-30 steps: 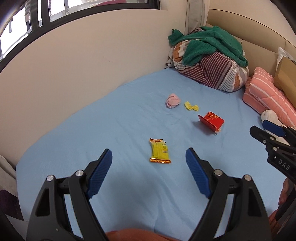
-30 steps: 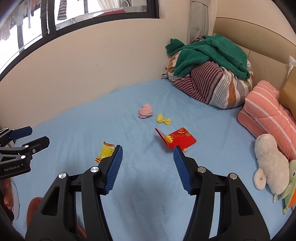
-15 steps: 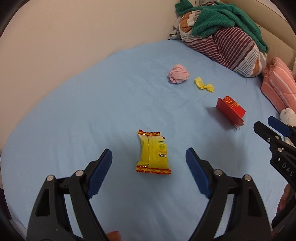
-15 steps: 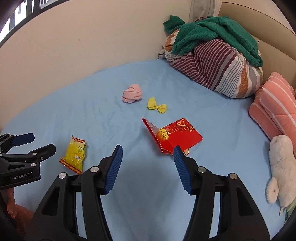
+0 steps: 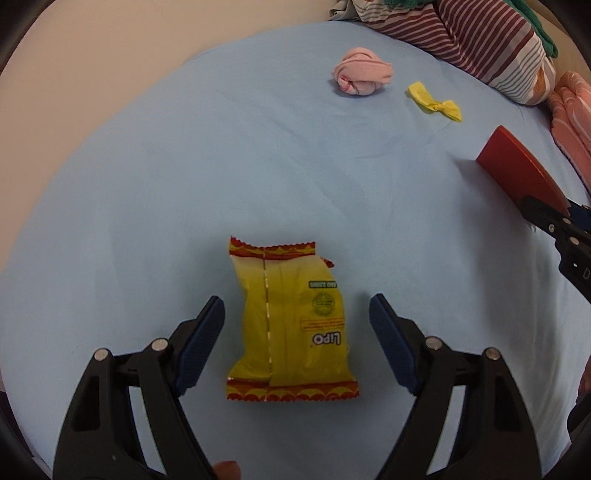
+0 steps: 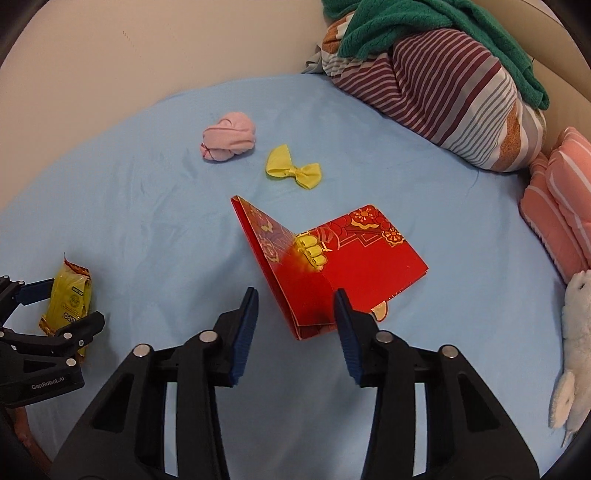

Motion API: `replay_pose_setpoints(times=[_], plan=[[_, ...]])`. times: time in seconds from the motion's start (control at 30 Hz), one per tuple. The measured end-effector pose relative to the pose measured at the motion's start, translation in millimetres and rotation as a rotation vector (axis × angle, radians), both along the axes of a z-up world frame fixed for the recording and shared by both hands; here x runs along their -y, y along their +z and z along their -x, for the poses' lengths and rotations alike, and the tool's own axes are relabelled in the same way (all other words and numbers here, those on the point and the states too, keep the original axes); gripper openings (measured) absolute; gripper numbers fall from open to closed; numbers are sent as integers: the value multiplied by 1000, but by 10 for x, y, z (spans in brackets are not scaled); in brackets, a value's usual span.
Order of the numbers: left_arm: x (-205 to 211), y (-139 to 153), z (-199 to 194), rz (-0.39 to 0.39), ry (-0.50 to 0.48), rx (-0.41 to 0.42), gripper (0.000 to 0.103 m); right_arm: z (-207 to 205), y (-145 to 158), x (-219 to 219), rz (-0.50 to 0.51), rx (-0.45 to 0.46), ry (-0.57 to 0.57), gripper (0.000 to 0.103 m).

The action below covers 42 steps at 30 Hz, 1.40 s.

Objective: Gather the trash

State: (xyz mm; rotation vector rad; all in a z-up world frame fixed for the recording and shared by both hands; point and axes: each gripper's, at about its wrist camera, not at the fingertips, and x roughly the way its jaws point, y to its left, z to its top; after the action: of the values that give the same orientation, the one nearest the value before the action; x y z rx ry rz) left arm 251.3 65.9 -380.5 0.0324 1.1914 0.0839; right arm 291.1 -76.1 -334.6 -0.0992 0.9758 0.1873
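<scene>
Left wrist view: the left hand-held gripper (image 5: 297,332) stands wide, its blue pads (image 5: 201,345) on either side of a yellow snack wrapper (image 5: 291,325) that lies flat on the blue bed sheet (image 5: 184,177); neither pad touches the wrapper, and the jaws have just been closing. From the wrapper, a pink rolled sock (image 5: 362,76) lies toward 1 o'clock, a yellow bow (image 5: 436,101) just beyond it to the right. At 3 o'clock, at the frame edge, the tip of the right hand-held gripper (image 5: 561,225) meets the red envelope (image 5: 521,173); contact there cannot be told.

Right wrist view: the right hand-held gripper (image 6: 295,321) is partly open, narrower than the left, and its jaws have just been closing. The near folded corner of the red envelope (image 6: 332,258), which stands open like a booklet on the sheet (image 6: 147,221), sits between the pads; the right pad (image 6: 345,332) lies against or just beside its edge, the left pad apart from it. At 9 o'clock the left hand-held gripper (image 6: 59,306) straddles the yellow snack wrapper (image 6: 70,295). A striped bundle (image 6: 443,99) under a green towel (image 6: 424,33) lies at 1 o'clock
</scene>
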Motion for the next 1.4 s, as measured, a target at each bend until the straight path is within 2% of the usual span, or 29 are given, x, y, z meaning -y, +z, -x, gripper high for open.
replay_pose_setpoints(times=[0.03, 0.07, 0.13, 0.23, 0.53, 0.7, 0.97, 1.4], plan=[[22, -41, -10, 5, -9, -12, 63, -9, -23, 3, 1, -6, 1, 25], [40, -53, -8, -2, -13, -9, 63, -10, -34, 6, 0, -5, 2, 24], [63, -37, -2, -9, -23, 12, 49, 20, -9, 4, 8, 14, 5, 17], [52, -17, 20, -9, -21, 21, 46, 77, 72, 4, -6, 33, 17, 11], [37, 142, 123, 44, -11, 52, 45, 377, 317, -83, -38, 44, 54, 3], [87, 309, 200, 45, -19, 78, 45, 583, 493, -135, -77, 47, 70, 1], [-59, 778, 487, 42, -13, 131, 45, 915, 875, -223, -136, 72, 85, 1], [-641, 1529, 1272, 23, 88, 240, 45, 1611, 1464, -674, -174, 141, 175, 1]])
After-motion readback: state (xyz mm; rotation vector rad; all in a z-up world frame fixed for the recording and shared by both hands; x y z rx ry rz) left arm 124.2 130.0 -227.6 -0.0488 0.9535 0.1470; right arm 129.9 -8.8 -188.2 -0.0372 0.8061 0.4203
